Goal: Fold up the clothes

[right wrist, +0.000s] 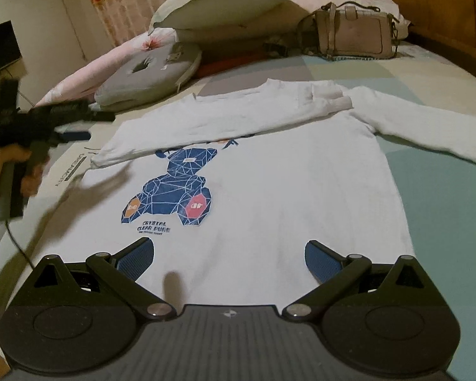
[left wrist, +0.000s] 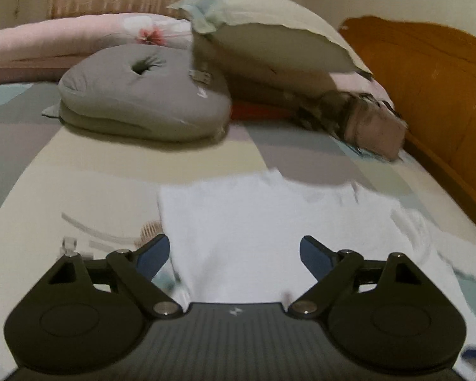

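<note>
A white long-sleeved shirt (right wrist: 269,174) with a blue bear print (right wrist: 177,187) lies flat on the bed. Its left sleeve (right wrist: 212,120) is folded across the chest; its right sleeve (right wrist: 428,123) stretches out to the right. My right gripper (right wrist: 228,260) is open and empty, just above the shirt's bottom hem. My left gripper (left wrist: 234,254) is open and empty over the shirt's left side (left wrist: 254,222). It also shows in the right wrist view (right wrist: 76,127), held in a hand at the shirt's left edge.
A grey round cushion (left wrist: 142,95), a large pillow (left wrist: 269,41) and a pink floral bolster (left wrist: 79,38) lie at the bed's far end. A beige handbag (right wrist: 355,35) sits at the back right. A wooden headboard (left wrist: 428,89) runs along the right.
</note>
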`<state>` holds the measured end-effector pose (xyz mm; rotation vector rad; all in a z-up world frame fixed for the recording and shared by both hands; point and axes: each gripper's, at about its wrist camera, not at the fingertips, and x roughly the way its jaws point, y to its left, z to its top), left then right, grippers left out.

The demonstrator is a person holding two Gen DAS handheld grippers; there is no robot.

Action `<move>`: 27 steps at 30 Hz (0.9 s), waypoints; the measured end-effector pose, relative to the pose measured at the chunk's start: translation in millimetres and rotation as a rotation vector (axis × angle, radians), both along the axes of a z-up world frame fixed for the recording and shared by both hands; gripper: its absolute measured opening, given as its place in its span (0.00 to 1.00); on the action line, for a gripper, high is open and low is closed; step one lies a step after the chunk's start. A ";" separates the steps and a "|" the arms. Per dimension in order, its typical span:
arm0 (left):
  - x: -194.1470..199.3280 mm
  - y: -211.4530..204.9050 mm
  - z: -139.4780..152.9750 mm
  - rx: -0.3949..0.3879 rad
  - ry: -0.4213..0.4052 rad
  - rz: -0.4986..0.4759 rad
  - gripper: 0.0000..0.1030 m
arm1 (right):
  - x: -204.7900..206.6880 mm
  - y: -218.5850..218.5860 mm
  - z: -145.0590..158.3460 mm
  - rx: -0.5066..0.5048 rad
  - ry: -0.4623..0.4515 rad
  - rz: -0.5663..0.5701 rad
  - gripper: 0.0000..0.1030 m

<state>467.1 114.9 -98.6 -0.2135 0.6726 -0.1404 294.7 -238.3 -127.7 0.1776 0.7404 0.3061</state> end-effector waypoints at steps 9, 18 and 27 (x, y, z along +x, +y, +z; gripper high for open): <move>70.5 39.7 -45.5 -0.107 0.116 0.132 0.24 | 1.5 0.8 0.2 -0.006 0.003 0.008 1.00; 67.7 30.5 -25.8 0.037 0.080 0.106 0.15 | 2.7 4.5 -0.5 -0.013 0.003 0.018 1.00; -6.7 0.6 -13.4 0.013 0.077 -0.145 0.20 | -0.7 5.9 0.7 -0.019 -0.002 0.028 1.00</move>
